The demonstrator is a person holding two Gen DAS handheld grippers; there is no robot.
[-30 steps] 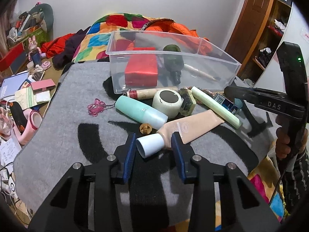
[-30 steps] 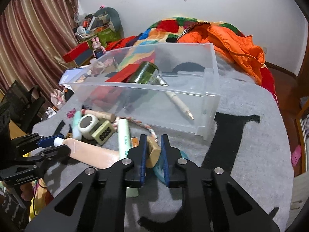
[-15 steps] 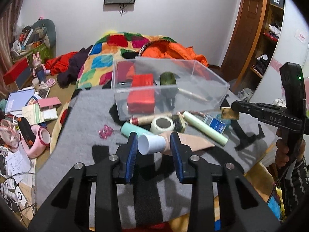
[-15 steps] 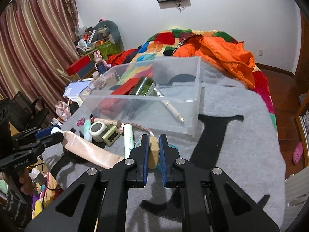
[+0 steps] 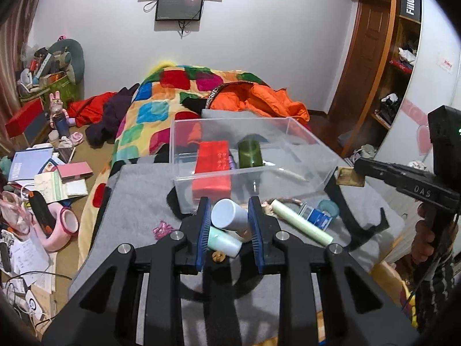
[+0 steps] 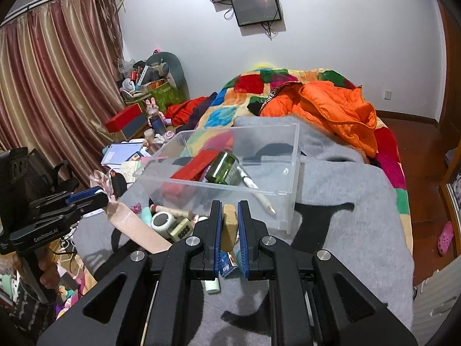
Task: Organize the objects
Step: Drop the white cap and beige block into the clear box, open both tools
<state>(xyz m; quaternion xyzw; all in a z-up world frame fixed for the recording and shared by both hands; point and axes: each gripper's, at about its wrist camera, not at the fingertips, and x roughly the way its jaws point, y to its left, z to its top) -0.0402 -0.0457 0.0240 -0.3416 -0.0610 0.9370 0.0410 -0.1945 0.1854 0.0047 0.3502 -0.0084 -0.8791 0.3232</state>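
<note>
Beige tube (image 5: 229, 214) fills left claw (image 5: 229, 225), body hidden; right claw (image 6: 229, 225) pinches tan block (image 6: 229, 226).

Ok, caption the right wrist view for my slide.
Right claw lifts a tan block toward the clear bin; left claw holds a beige tube.

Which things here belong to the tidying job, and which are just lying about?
Job: clear bin; peach tube in left hand-held gripper; tan block in right hand-held gripper; pale green tube.

Lying about: orange jacket; quilt; pink tape dispenser.
</note>
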